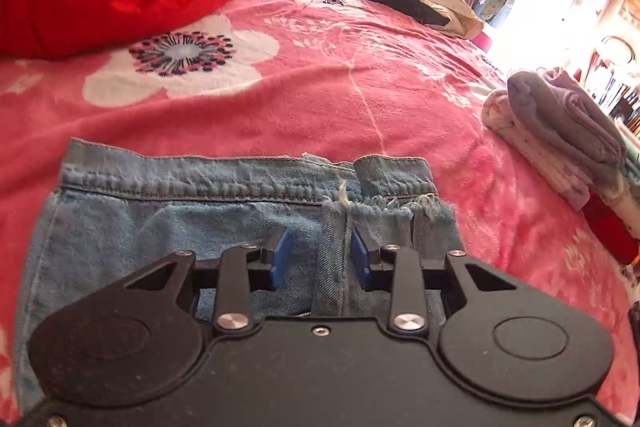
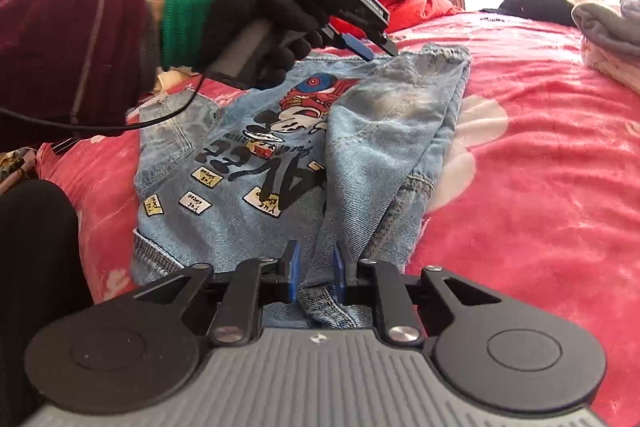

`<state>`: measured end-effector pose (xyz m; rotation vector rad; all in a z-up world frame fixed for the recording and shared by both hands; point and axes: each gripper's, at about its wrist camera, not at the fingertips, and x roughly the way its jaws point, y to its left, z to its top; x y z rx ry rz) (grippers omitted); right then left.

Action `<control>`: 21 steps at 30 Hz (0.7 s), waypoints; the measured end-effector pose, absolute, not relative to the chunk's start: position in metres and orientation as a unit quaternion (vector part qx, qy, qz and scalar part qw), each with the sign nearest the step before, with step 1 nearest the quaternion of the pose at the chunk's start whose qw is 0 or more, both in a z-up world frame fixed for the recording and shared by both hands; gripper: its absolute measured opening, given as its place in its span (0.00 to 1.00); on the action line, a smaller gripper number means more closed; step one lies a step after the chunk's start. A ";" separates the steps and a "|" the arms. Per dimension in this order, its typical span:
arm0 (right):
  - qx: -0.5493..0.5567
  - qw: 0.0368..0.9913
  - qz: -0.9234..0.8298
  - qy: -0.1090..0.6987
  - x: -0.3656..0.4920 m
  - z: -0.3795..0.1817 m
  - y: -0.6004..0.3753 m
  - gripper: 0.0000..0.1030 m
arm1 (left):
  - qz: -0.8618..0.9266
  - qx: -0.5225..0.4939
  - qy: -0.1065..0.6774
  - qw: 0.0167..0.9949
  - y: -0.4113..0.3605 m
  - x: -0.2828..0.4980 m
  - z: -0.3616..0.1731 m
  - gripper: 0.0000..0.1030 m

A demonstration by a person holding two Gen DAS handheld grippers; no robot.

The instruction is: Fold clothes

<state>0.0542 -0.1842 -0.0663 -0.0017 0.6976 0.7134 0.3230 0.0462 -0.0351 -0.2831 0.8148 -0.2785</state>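
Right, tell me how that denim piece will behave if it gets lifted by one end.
The denim piece will probably droop rather than hold its shape: it already lies creased and folded on the pink blanket. It looks fairly heavy for its size, given thick seams. The frayed hem may shed threads if the fingers tug there.

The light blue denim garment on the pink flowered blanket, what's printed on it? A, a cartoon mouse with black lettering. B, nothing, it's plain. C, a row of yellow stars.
A: the right wrist view shows the light blue denim garment with a cartoon mouse and large black letters printed on it.
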 end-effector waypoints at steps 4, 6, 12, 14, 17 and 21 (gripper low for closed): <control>0.002 0.875 0.344 0.340 0.056 -0.068 -0.183 0.19 | -0.152 -0.160 0.379 0.899 0.050 0.318 -0.038 0.11; 0.007 0.874 0.345 0.342 0.057 -0.069 -0.184 0.19 | -0.152 -0.161 0.365 0.904 0.052 0.314 -0.035 0.00; 0.012 0.874 0.344 0.344 0.058 -0.070 -0.185 0.19 | -0.119 -0.147 0.362 0.913 0.050 0.312 -0.037 0.00; 0.014 0.874 0.343 0.344 0.058 -0.070 -0.185 0.19 | -0.120 -0.139 0.361 0.914 0.047 0.310 -0.034 0.00; 0.014 0.875 0.342 0.343 0.058 -0.071 -0.185 0.19 | -0.124 -0.125 0.357 0.917 0.043 0.304 -0.026 0.38; 0.013 0.877 0.341 0.338 0.056 -0.070 -0.186 0.19 | -0.090 -0.154 0.332 0.926 0.068 0.267 -0.008 0.46</control>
